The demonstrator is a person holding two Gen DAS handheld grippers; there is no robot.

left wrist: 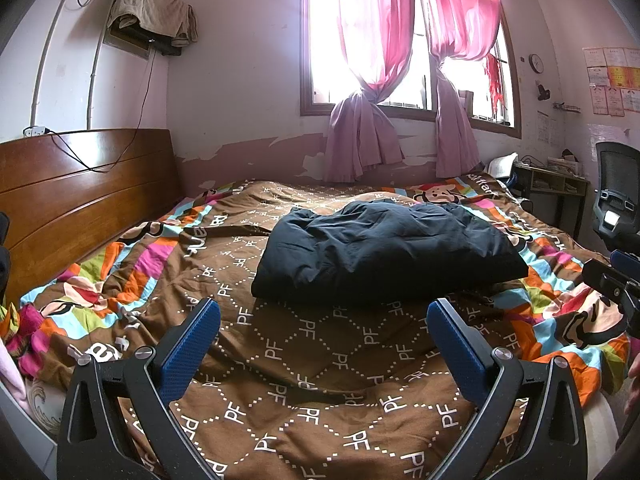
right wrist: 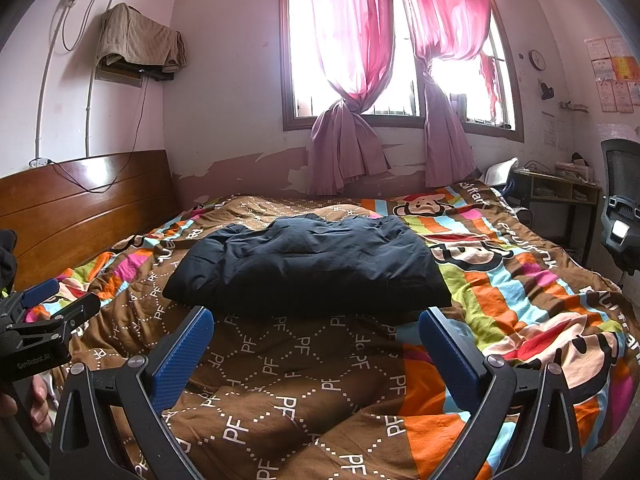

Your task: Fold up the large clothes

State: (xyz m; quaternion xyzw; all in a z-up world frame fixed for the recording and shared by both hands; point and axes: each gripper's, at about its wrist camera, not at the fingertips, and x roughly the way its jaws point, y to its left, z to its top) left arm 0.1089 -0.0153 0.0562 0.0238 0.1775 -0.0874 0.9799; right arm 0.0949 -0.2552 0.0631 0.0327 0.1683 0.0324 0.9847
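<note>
A dark navy padded garment (left wrist: 384,254) lies folded into a thick rectangle in the middle of the bed, seen in the right wrist view as the same garment (right wrist: 308,266). My left gripper (left wrist: 324,312) hovers open just short of its near edge, blue pads wide apart and empty. My right gripper (right wrist: 316,320) is likewise open and empty, a little before the garment's front edge. The right gripper's body (left wrist: 612,284) shows at the right edge of the left wrist view, and the left gripper's body (right wrist: 44,328) at the left edge of the right wrist view.
A brown patterned quilt (left wrist: 304,360) with colourful borders covers the bed. A wooden headboard (left wrist: 80,196) stands at the left. Pink curtains (left wrist: 400,60) hang over the window behind. A desk (right wrist: 556,192) and a black office chair (right wrist: 622,208) stand at the right.
</note>
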